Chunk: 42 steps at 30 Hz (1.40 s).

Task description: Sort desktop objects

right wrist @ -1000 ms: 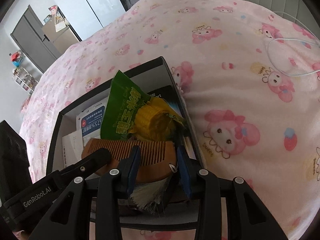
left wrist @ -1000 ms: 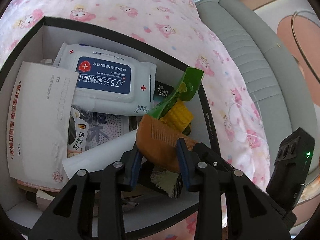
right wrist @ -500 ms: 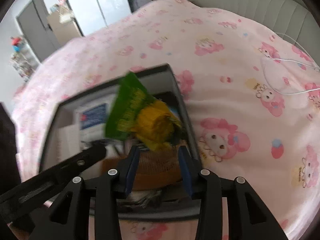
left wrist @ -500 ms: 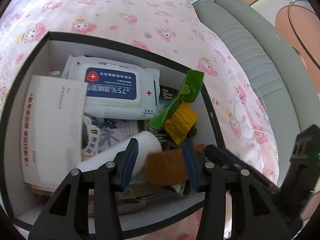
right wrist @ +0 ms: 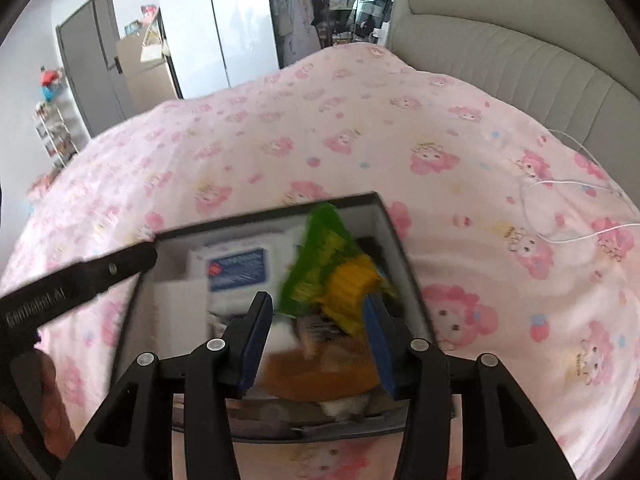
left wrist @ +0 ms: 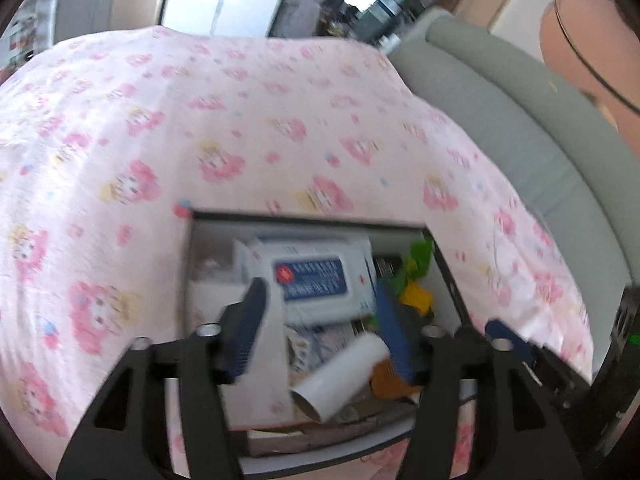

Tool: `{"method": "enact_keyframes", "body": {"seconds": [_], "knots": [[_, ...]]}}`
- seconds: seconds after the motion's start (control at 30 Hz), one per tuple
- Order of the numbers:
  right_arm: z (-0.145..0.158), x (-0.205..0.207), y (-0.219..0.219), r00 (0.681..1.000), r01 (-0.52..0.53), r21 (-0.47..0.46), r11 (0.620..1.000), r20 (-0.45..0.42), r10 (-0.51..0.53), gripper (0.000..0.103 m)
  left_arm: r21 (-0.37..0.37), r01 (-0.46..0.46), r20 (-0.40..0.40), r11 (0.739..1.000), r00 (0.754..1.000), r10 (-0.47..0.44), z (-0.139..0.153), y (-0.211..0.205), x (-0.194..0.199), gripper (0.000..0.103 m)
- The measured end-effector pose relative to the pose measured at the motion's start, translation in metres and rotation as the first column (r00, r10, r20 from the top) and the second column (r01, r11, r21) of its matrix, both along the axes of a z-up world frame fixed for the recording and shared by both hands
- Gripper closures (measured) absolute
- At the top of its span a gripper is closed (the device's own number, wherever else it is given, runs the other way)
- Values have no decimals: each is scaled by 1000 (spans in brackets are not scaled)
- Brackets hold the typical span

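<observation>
A black-rimmed storage box [left wrist: 304, 216] [right wrist: 264, 218] sits on the pink patterned bedspread. Inside it lie a blue-labelled wipes pack [left wrist: 316, 280] [right wrist: 236, 270], a white roll [left wrist: 340, 380], a green and yellow corn snack packet [right wrist: 332, 276] [left wrist: 416, 284] and a brown wooden comb [right wrist: 320, 376] [left wrist: 388, 380]. My left gripper [left wrist: 318, 328] is open and empty above the box. My right gripper [right wrist: 318, 340] is open and empty above the comb and snack packet. The left gripper's body [right wrist: 76, 284] shows at the left of the right wrist view.
A grey padded headboard [right wrist: 520, 56] [left wrist: 520, 120] runs along the right. A white cable [right wrist: 568, 216] lies on the bedspread at the right. Cabinets and a glass door [right wrist: 180, 40] stand beyond the bed.
Both grippers have opened and pulled up and back from the box. The wooden comb, held between them a second ago, now lies in the box.
</observation>
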State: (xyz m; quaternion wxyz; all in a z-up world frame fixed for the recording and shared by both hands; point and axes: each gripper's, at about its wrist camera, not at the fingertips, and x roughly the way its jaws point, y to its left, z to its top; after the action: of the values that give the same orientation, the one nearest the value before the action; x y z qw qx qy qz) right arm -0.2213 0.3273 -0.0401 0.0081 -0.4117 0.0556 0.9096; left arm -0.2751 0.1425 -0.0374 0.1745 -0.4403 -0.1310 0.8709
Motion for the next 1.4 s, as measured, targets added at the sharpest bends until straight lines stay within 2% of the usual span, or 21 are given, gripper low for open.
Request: {"method": "enact_keyframes", "body": {"seconds": [0.03, 0.07, 0.27, 0.37, 0.4, 0.57, 0.63, 0.7, 0.8, 0.87, 1.0, 1.13, 1.4], "knots": [[3, -3, -4, 1000, -1, -7, 1000, 4, 1, 51, 0, -25, -2, 1000, 1000, 25, 5, -10, -4, 30], [6, -6, -9, 1000, -1, -13, 1000, 8, 2, 44, 1, -50, -4, 999, 999, 50, 9, -20, -7, 30], [21, -30, -46, 999, 3, -42, 999, 34, -2, 43, -21, -168, -2, 986, 986, 168, 28, -79, -9, 28], [32, -33, -72, 1000, -10, -22, 1000, 25, 11, 43, -42, -201, -37, 979, 979, 199, 41, -111, 1, 17], [37, -33, -81, 1000, -16, -10, 1000, 18, 16, 42, -44, -221, -54, 974, 974, 219, 46, -123, 4, 13], [55, -19, -123, 997, -80, 35, 996, -2, 80, 42, -31, -295, -92, 955, 952, 291, 66, -173, 24, 6], [62, -8, -138, 994, -106, 52, 993, -9, 107, 42, -32, -310, -102, 950, 947, 305, 72, -185, 32, 1], [70, 7, -151, 991, -130, 72, 989, -16, 132, 42, -35, -326, -110, 945, 941, 321, 79, -196, 43, 1], [83, 34, -168, 984, -170, 84, 982, -40, 174, 40, -60, -340, -138, 938, 934, 330, 89, -207, 65, 1], [91, 50, -175, 981, -179, 89, 980, -65, 185, 32, -73, -337, -154, 939, 934, 323, 95, -210, 78, 1], [103, 84, -185, 976, -175, 95, 980, -112, 185, 31, -80, -318, -186, 945, 936, 299, 105, -211, 114, 1], [112, 114, -188, 972, -174, 92, 980, -144, 186, 31, -138, -317, -219, 939, 934, 283, 114, -205, 149, 1], [116, 173, -183, 962, -176, 101, 979, -195, 193, 31, -205, -276, -252, 939, 942, 222, 119, -196, 222, 1]]}}
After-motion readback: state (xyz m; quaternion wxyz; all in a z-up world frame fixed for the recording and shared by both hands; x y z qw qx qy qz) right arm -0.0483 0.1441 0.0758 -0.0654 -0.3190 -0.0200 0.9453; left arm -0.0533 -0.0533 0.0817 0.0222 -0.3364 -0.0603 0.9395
